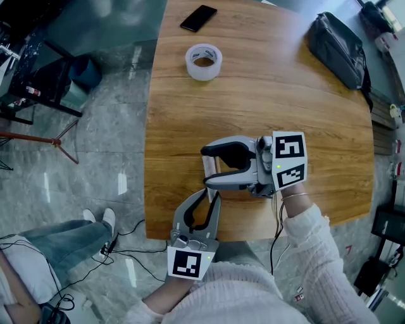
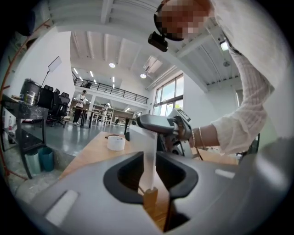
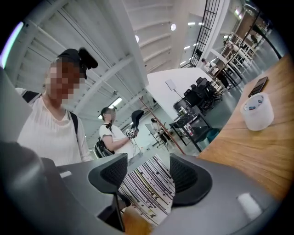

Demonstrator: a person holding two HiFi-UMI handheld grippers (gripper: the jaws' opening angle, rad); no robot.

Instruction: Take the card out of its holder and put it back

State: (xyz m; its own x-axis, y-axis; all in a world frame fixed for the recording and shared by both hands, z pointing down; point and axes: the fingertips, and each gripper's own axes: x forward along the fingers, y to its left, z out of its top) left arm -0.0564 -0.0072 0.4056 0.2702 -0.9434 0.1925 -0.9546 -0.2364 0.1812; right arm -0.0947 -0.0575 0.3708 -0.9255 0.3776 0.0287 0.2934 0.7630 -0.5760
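Left tongs [image 1: 211,195] nearest me, over table's [image 1: 304,126] near edge, jaws slightly parted. Card [image 2: 149,156] edge-on in that gap, upright in wooden holder [image 2: 149,201]; pads look just clear of it. My right tongs [image 1: 207,166] reach in from right, spread wide across card's width near its top; can't tell if pads touch its edges. Card close to table's left edge. Open tabletop beyond, out to tape roll [image 1: 203,61] and phone [image 1: 198,18]; bag [image 1: 338,47] far right.
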